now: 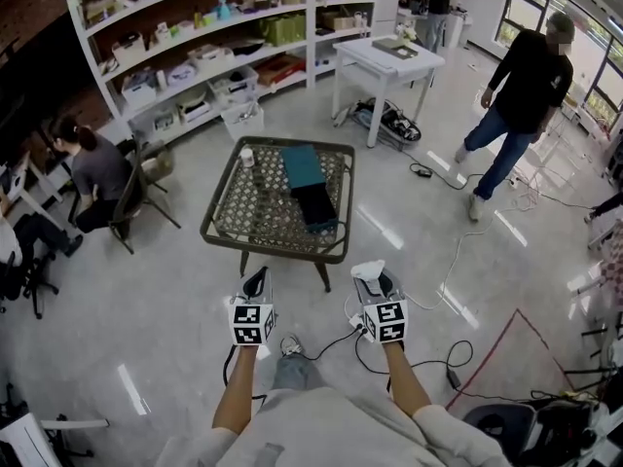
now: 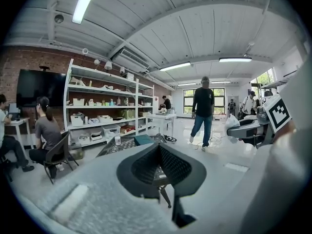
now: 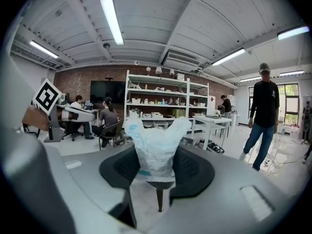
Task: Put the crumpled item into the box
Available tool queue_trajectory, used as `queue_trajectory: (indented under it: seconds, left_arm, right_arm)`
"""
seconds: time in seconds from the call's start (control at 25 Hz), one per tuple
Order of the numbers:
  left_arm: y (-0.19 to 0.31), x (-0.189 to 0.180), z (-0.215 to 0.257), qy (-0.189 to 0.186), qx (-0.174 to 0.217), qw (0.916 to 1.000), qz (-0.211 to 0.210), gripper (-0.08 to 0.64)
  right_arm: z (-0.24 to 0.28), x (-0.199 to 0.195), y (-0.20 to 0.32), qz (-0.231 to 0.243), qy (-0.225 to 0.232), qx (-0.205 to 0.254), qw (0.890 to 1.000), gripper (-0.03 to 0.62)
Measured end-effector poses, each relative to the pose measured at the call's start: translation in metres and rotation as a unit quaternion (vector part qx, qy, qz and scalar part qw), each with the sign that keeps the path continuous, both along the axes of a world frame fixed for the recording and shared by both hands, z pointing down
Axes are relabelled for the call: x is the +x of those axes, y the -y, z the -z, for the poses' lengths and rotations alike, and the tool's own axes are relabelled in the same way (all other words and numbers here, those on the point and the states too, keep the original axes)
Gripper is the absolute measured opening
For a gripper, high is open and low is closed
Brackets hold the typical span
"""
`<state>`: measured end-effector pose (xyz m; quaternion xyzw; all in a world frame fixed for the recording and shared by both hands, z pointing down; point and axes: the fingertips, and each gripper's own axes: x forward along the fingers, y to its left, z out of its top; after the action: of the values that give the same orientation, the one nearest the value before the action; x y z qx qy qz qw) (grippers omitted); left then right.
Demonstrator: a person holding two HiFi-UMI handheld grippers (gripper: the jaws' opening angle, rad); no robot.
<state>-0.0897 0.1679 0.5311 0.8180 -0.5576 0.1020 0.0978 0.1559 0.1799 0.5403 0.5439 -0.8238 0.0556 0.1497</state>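
A white crumpled item (image 1: 368, 269) with blue print sticks up between the pads of my right gripper (image 1: 374, 280), which is shut on it; the right gripper view shows the crumpled item (image 3: 155, 145) pinched in the right gripper (image 3: 156, 156). My left gripper (image 1: 255, 282) is beside it, shut and holding nothing; in its own view the left gripper (image 2: 158, 150) has its pads meeting. Both hang over the floor, short of a low woven table (image 1: 268, 224). On the table lie a teal box (image 1: 303, 166) and a dark box (image 1: 315, 207) touching it.
A small white jar (image 1: 247, 157) stands at the table's far left. Cables (image 1: 450, 261) trail over the floor at right. A person (image 1: 521, 90) walks at the far right, another sits at left (image 1: 95, 168). Shelves (image 1: 195, 47) and a white table (image 1: 387, 58) stand behind.
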Motion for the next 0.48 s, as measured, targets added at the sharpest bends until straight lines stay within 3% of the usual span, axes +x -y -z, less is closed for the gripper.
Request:
queue_trajectory:
  seconds: [0.48]
  left_arm:
    - [0.138,-0.060,0.009,-0.015,0.005,0.9996,-0.023,0.006]
  right_arm:
    - [0.015,-0.060,0.126,-0.018,-0.016,0.005,1.000,0.177]
